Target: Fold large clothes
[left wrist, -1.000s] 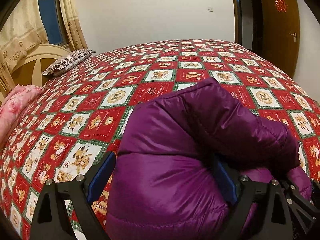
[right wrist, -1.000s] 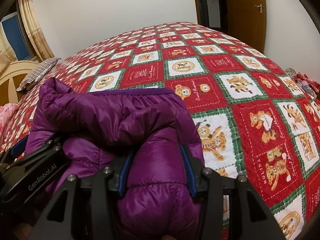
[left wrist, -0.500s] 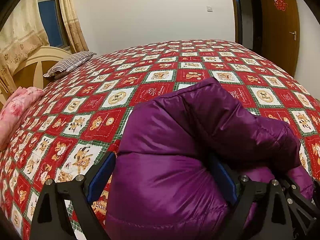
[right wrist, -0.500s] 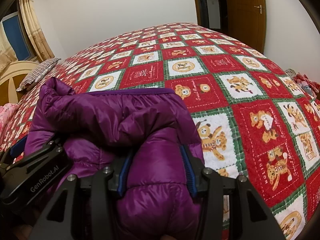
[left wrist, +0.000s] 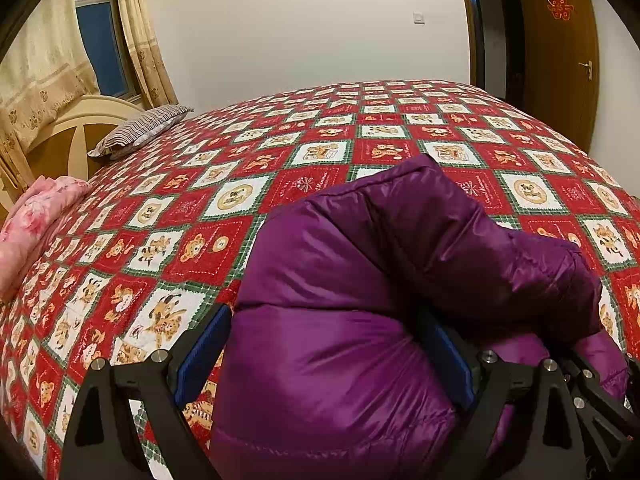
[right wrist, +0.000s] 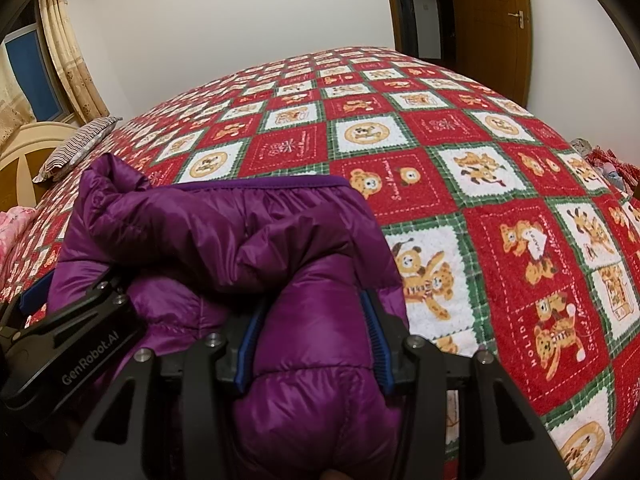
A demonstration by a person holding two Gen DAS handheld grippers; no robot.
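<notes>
A purple puffer jacket [left wrist: 360,280] lies bunched on the bed near its front edge, folded over itself; it also shows in the right wrist view [right wrist: 240,232]. My left gripper [left wrist: 324,356] is shut on a thick fold of the jacket, its blue pads pressing both sides. My right gripper [right wrist: 312,340] is shut on another padded fold beside it. The left gripper's body [right wrist: 68,344] shows at the left of the right wrist view, close alongside. The jacket's lower part is hidden under the grippers.
The bed carries a red, white and green checked quilt [left wrist: 280,168] with bear pictures. A striped pillow [left wrist: 140,130] and a pink blanket [left wrist: 36,216] lie at the left by the headboard. A wooden door [right wrist: 492,20] stands at the far right.
Both views have shifted slightly; the grippers keep their hold on the jacket, which looks almost unchanged.
</notes>
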